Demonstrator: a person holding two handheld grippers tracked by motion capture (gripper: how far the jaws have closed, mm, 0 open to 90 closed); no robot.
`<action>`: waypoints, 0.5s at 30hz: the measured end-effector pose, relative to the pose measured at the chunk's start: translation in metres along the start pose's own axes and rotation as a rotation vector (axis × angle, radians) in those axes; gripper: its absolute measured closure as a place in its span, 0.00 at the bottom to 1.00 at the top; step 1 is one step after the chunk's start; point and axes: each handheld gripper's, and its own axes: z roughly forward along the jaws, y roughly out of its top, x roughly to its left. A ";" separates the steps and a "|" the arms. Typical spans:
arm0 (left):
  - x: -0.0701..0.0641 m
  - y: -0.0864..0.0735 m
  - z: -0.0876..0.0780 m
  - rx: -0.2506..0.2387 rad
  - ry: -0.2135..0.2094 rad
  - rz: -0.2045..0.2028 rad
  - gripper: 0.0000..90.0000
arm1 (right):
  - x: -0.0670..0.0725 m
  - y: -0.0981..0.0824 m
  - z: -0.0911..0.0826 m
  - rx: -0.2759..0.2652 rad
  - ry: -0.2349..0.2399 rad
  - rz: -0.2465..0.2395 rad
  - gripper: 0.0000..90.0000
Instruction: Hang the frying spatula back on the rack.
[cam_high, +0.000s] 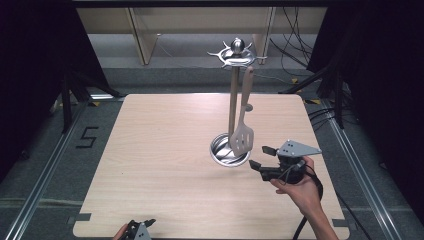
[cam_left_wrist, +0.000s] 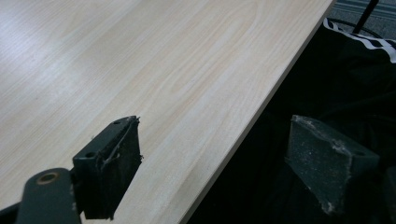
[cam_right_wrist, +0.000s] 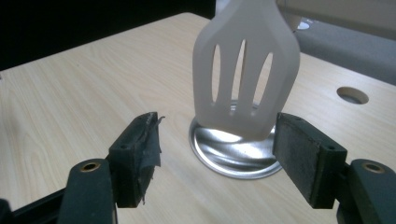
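Note:
A metal utensil stand (cam_high: 233, 90) rises from a round steel base (cam_high: 229, 150) on the wooden table (cam_high: 160, 165). A pale slotted spatula (cam_high: 243, 131) hangs from a hook at the stand's top, its blade just above the base. My right gripper (cam_high: 260, 156) is open a little to the right of the blade, empty. In the right gripper view the spatula blade (cam_right_wrist: 246, 79) hangs beyond the open jaws, over the base (cam_right_wrist: 233, 154). My left gripper (cam_high: 142, 226) sits at the table's front edge, open and empty, with its jaws straddling the table edge (cam_left_wrist: 252, 121) in the left gripper view.
Empty hooks ring the stand's top (cam_high: 238, 52). A round hole (cam_right_wrist: 352, 94) is in the tabletop beyond the base. Black curtains, cables and floor rails surround the table.

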 end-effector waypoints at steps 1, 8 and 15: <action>0.000 0.000 0.000 0.000 0.000 0.000 0.19 | 0.000 0.000 0.000 0.000 0.000 0.000 0.36; -0.001 0.000 0.001 0.000 0.001 -0.004 0.19 | 0.000 -0.010 -0.003 0.008 0.011 0.019 0.36; -0.001 0.002 0.000 0.006 -0.005 0.014 0.19 | 0.003 -0.017 0.000 0.039 0.032 0.003 0.35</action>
